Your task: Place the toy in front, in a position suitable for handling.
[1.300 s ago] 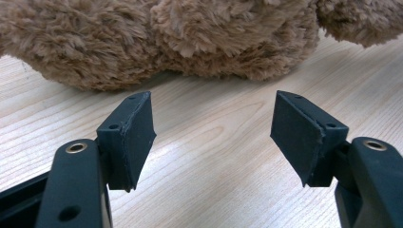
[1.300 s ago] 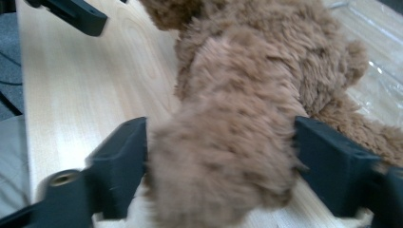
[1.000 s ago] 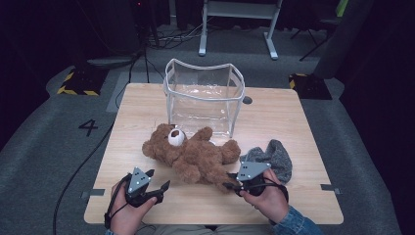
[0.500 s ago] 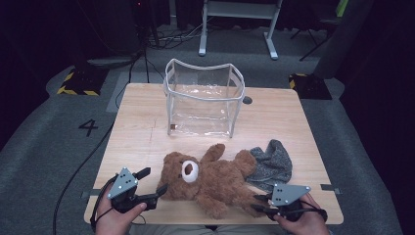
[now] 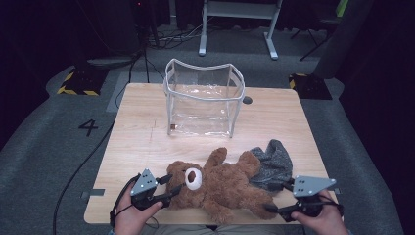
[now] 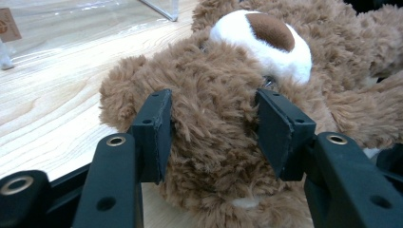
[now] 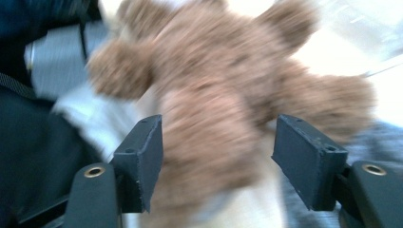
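A brown teddy bear (image 5: 225, 186) lies on its back along the front edge of the wooden table (image 5: 142, 137), head to the left. My left gripper (image 5: 172, 186) has just been closing, and its pads now press into the fur on both sides of the bear's head (image 6: 228, 71). At the bear's lower end, my right gripper (image 5: 279, 197) has just been opening. In the blurred right gripper view a leg (image 7: 209, 142) lies between its spread jaws, with a gap beside the right pad (image 7: 306, 159).
An empty clear plastic bag (image 5: 203, 98) with a white rim stands upright at the middle back of the table. A grey cloth (image 5: 274, 161) lies bunched against the bear's right side. Cables run over the floor to the left.
The bear has been dragged from mid-table to the front edge and turned head-left. The right gripper moved right and opened off the leg. The left jaws closed on the head.
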`<state>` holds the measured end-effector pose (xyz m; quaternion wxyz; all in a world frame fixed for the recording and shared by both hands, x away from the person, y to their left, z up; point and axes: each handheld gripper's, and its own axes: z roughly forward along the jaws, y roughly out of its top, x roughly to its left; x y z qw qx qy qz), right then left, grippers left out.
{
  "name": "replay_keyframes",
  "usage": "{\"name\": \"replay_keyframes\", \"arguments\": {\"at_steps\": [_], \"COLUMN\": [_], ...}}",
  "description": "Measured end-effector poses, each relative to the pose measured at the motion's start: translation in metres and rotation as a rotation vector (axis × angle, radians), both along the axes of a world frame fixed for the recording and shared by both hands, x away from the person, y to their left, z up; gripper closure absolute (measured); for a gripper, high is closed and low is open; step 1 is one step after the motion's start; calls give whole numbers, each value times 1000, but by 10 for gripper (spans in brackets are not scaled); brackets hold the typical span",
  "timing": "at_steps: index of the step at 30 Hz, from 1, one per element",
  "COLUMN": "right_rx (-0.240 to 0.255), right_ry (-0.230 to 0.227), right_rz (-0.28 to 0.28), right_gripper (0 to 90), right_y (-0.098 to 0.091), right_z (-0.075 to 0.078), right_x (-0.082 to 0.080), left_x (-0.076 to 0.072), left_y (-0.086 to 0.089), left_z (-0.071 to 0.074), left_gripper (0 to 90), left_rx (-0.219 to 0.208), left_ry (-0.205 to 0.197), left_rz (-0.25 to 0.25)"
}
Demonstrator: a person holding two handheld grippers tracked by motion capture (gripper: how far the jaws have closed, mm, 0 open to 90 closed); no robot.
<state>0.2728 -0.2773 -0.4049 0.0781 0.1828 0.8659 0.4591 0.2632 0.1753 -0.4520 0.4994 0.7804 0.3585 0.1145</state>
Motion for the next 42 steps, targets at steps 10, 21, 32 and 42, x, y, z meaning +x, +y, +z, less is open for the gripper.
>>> {"name": "replay_keyframes", "arguments": {"at_steps": [10,21,32,42], "right_rx": [-95,-272,-314,-254], "right_ry": [-107,30,157,105], "right_rz": [-291,-382,-331,-387], "right_gripper": [219,155,771,799], "right_y": [-34,-23,-33,-62], "right_z": [-14,-72,-72,-26], "right_x": [55,107,104,81], "left_x": [0,2,5,10], "left_y": [0,-1,-6,-12], "left_z": [-3,-6,-8,-10], "left_gripper": [458,412,409,408], "left_rx": [-8,-7,-9,-16], "left_ry": [5,-9,-30,-32], "left_rz": [22,25,17,-4]}}
